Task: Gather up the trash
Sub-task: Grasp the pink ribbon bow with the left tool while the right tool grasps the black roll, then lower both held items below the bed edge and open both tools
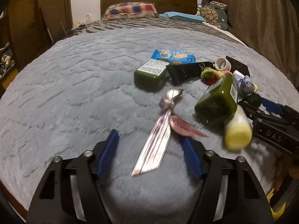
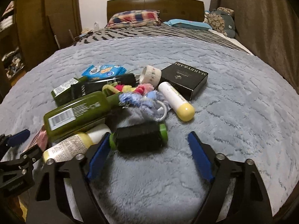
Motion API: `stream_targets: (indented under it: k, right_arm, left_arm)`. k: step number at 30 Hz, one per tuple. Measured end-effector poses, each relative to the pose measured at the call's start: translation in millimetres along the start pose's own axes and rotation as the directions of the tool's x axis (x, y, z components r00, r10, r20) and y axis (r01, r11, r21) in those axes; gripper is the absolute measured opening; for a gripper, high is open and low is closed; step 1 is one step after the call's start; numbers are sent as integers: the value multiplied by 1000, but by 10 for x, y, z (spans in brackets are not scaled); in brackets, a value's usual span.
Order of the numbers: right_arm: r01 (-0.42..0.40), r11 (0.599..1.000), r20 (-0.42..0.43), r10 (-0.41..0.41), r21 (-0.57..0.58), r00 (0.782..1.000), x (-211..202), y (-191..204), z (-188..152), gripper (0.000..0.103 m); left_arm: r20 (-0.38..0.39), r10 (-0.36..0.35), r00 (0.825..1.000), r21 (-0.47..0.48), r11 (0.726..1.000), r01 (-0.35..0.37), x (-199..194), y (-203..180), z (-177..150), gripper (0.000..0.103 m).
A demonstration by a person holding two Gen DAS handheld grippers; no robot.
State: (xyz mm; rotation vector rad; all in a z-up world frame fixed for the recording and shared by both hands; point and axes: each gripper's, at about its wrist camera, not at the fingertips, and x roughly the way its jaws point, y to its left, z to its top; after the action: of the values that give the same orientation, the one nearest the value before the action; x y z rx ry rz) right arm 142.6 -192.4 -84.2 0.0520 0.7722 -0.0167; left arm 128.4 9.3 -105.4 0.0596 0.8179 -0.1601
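Note:
A pile of trash lies on the blue-grey fleece blanket [image 1: 74, 85]. My left gripper [image 1: 148, 136] is open, its blue fingers either side of a silvery-pink knotted ribbon [image 1: 157, 136]. Beyond lie two green bottles [image 1: 149, 74] [image 1: 218, 100], a black tube [image 1: 188, 71], a blue wipes pack [image 1: 173, 56] and a yellow-capped bottle [image 1: 237, 130]. My right gripper [image 2: 149, 138] is open around a black roll with green ends [image 2: 138, 137]. Its left finger [image 2: 99, 151] touches the roll's end. The right gripper also shows in the left wrist view [image 1: 269, 112].
In the right wrist view lie a black box [image 2: 185, 79], a white tape roll [image 2: 150, 74], a white tube with yellow cap [image 2: 176, 100], coloured cloth scraps [image 2: 142, 97] and a green bottle [image 2: 78, 112]. Pillows [image 2: 134, 18] and a headboard [image 2: 155, 5] stand at the far end.

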Motion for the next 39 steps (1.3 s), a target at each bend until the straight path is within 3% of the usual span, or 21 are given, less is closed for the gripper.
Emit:
stream_targets:
  k: [4,6,12,18,24,29,34,39]
  right_arm:
    - [16,1000,11,-16,-8,1000,6,3,-2,56]
    - [2,1000,18,-2,-1,1000,-29,-27,-23,56]
    - [3,1000,43,-1,-28,999,-207,-57,-134,56]
    - [-27,1000,61,27,10,998,-557,-192,-280,56]
    - [-15,1000,87,14,11,996,-1012,-199,-461,56]
    - [-69,998,67,69,10,995,-1304,-162,-740,56]
    - [-159,987,-2,159,21,987,-1430,-116,-1131,56]
    - [-181,983,-114,183,35,976,-1309,-118,-1484,56]
  left_arm:
    - [4,-9,1000,8,1000,9,42,-34,41,41]
    - [4,-27,1000,7,1000,27,33,-42,32,23]
    - [17,-8,1000,37,999,7,-65,-128,-60,2]
    - [22,-39,999,20,999,39,-280,-122,-196,0]
    - [88,-80,993,14,997,79,-861,-251,-458,0]
    - [110,-106,988,47,994,101,-1225,-445,-703,0]
    - [63,-146,987,62,988,142,-1317,-552,-1034,0]
    - [-55,-176,983,44,983,178,-1138,-559,-1389,0]
